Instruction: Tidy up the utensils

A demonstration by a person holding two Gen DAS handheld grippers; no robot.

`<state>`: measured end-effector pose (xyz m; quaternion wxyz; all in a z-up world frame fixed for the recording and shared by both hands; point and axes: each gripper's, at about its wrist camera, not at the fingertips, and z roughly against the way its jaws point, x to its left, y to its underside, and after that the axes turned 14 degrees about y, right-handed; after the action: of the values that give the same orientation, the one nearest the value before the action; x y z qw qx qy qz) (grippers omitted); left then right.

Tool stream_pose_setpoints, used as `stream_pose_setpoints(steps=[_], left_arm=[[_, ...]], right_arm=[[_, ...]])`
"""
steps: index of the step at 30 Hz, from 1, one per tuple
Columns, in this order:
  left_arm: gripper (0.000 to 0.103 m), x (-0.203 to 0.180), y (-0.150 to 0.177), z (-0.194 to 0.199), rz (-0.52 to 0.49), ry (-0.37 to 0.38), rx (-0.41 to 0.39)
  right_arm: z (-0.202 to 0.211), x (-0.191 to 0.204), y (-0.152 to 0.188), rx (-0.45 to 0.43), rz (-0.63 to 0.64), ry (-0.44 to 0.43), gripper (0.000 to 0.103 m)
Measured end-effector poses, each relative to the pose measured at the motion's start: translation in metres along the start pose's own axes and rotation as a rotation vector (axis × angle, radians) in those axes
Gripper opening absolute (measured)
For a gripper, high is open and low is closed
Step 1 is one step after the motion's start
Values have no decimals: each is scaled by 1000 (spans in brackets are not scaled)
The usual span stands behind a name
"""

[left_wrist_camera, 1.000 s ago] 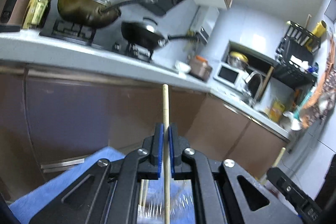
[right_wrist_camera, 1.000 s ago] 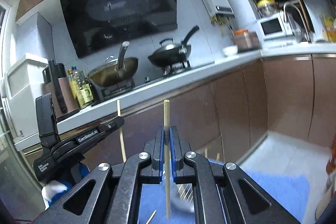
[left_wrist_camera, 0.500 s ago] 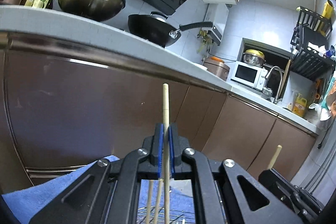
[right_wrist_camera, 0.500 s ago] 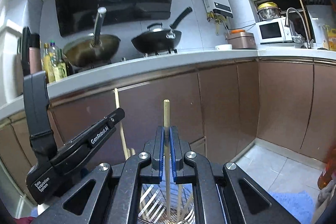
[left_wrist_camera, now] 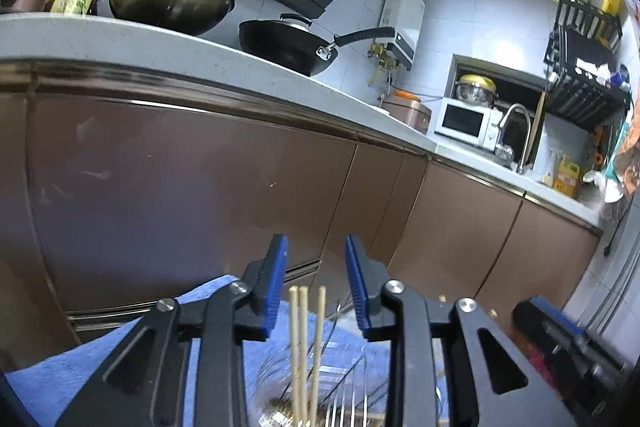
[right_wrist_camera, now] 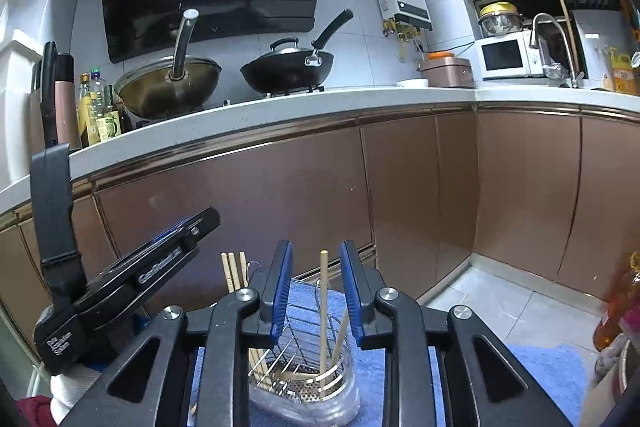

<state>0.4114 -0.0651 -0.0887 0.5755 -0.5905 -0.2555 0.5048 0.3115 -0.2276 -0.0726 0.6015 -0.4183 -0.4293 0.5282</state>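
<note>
While both claws hang over the same wire utensil rack (right_wrist_camera: 308, 351), neither one is gripping anything. Going left to right: the left claw (left_wrist_camera: 316, 283) has its blue pads (left_wrist_camera: 276, 283) spread wide, and three chopsticks (left_wrist_camera: 304, 343) stand upright in the gap between them without touching either pad. Their lower ends drop into the rack below, which is blurry in the left wrist view.

From the right wrist view, the left claw's black body (right_wrist_camera: 132, 279) sits off to the left side, with those three chopstick tips (right_wrist_camera: 234, 269) poking up just beside it. The rack sits on a blue towel (right_wrist_camera: 532, 371), with a perforated metal bottom and a clear plastic tray (right_wrist_camera: 304, 399) under it. A few more chopsticks lean at angles inside it.

The right claw (right_wrist_camera: 314, 287) is spread wide too, and a single chopstick (right_wrist_camera: 323, 307) stands nearly upright in the rack, between the pads (right_wrist_camera: 280, 287) and not touching them.

Behind all this is a run of brown cabinets (right_wrist_camera: 400, 187) under a white table (right_wrist_camera: 280, 111). On it, left to right: bottles (right_wrist_camera: 96, 107), a brassy wok with a glass lid (right_wrist_camera: 168, 87), a black wok (right_wrist_camera: 288, 67), a rice cooker (right_wrist_camera: 444, 71), a white microwave (right_wrist_camera: 504, 59) and a tap (right_wrist_camera: 556, 39).
</note>
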Motion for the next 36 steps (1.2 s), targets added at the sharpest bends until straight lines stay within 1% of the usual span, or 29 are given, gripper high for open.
stream_pose_setpoints(steps=[3, 5, 7, 14, 20, 26, 36], left_arm=[[37, -5, -1, 23, -22, -23, 28], [39, -10, -1, 41, -39, -27, 51], [40, -15, 0, 57, -64, -49, 68], [46, -36, 0, 117, -154, -103, 101], [46, -50, 3, 164, -181, -130, 128], [46, -56, 3, 207, -194, -154, 138], [46, -55, 5, 260, -218, -198, 141]], right_arm=[[18, -5, -2, -6, -10, 17, 24], [33, -10, -3, -2, -25, 26, 24], [47, -14, -2, 6, -34, 37, 24], [93, -24, 8, 40, -79, 60, 27], [133, -28, 17, 61, -102, 72, 31], [167, -23, 24, 72, -95, 69, 31], [203, -15, 47, 107, -119, 31, 31]])
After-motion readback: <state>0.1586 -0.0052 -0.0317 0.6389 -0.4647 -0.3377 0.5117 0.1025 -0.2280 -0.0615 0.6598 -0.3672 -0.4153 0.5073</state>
